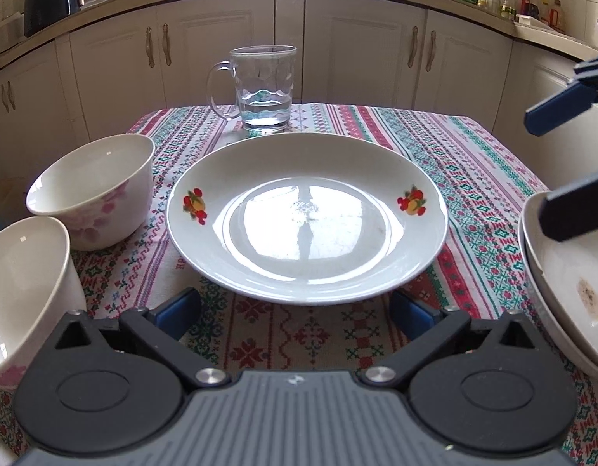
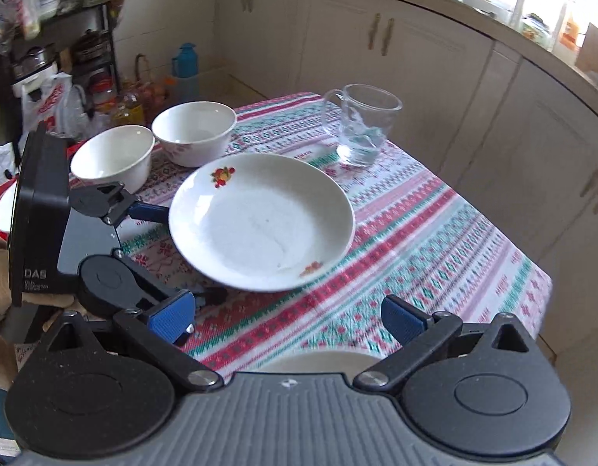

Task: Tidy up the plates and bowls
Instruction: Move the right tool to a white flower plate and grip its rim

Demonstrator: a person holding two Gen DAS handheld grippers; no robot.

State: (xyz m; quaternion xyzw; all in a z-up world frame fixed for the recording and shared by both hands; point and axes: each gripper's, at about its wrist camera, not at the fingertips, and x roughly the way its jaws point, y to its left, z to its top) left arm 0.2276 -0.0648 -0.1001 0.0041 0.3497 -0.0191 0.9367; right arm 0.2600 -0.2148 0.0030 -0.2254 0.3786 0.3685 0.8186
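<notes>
Plate [image 1: 306,217], white with fruit prints: centre of frame, flat on striped table [image 1: 473,163]. Two bowls [image 1: 93,190], white: left of plate, side by side. Stacked dishes [image 1: 562,291]: right edge of frame. Glass mug [image 1: 266,89]: behind plate, some water inside. Left gripper [image 1: 295,310]: fingers wide apart, nothing between, near edge of plate. Right gripper [image 2: 287,322]: fingers apart, empty, above the cloth.

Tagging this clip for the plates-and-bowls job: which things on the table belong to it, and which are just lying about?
Belongs to the job:
- fruit-print plate
- two white bowls with pink flowers
- stacked white dishes at the table's right edge

Just lying about:
- glass mug with some water
- patterned tablecloth
- counter bottles
- blue flask on the floor
</notes>
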